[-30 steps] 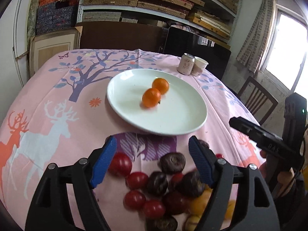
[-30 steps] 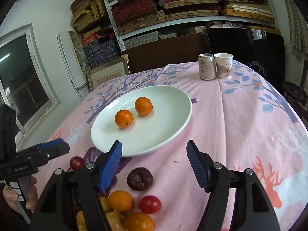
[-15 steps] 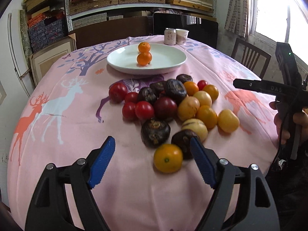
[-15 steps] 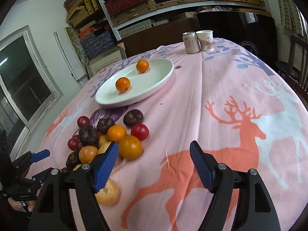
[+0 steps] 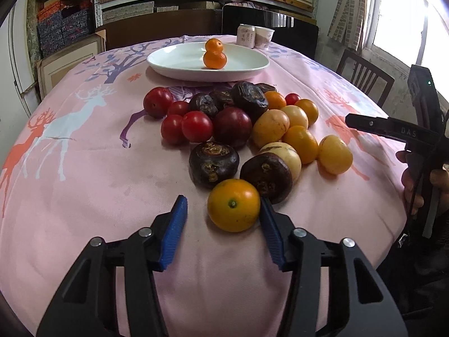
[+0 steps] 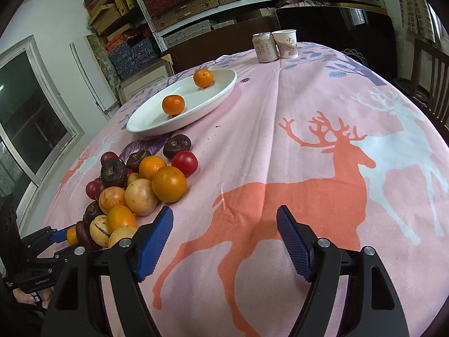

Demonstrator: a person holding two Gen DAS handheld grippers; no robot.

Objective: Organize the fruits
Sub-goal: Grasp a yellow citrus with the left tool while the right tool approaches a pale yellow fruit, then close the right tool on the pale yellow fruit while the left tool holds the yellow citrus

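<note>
2 oranges [image 5: 214, 53] on the white plate [image 5: 174, 64] at the far side of the pink deer-print tablecloth [image 5: 84, 168], seen one behind the other from the left wrist view, apart from each other in the right wrist view. Behind the plate, a drink can [image 5: 245, 36] and a paper cup [image 5: 263, 38] side by side, touching or nearly so.

On the near side of the plate, loose on the cloth, a pile of fruit [image 5: 238, 129]: red tomatoes to the left, dark brown wrinkled fruits in the middle, yellow and orange fruits to the right.

Nearest of all, 1 orange fruit [image 5: 233, 205] at the near edge of the pile, touching 2 dark fruits behind it. Left tongs [image 5: 223, 212] low over the cloth, jaws closing around that orange fruit: right blue pad against or just beside its right flank, left pad [image 5: 176, 224] clearly apart from it, bare cloth in the gap. Not yet gripped.

Right tongs [image 6: 224, 227] wide, nothing between the pads, over the orange deer print, to the right of the pile. Left pad near the closest yellow fruits [image 6: 123, 233], not touching as far as visible. A hand [image 5: 412, 185] on the handle of the right tongs at the right edge of the left wrist view.
</note>
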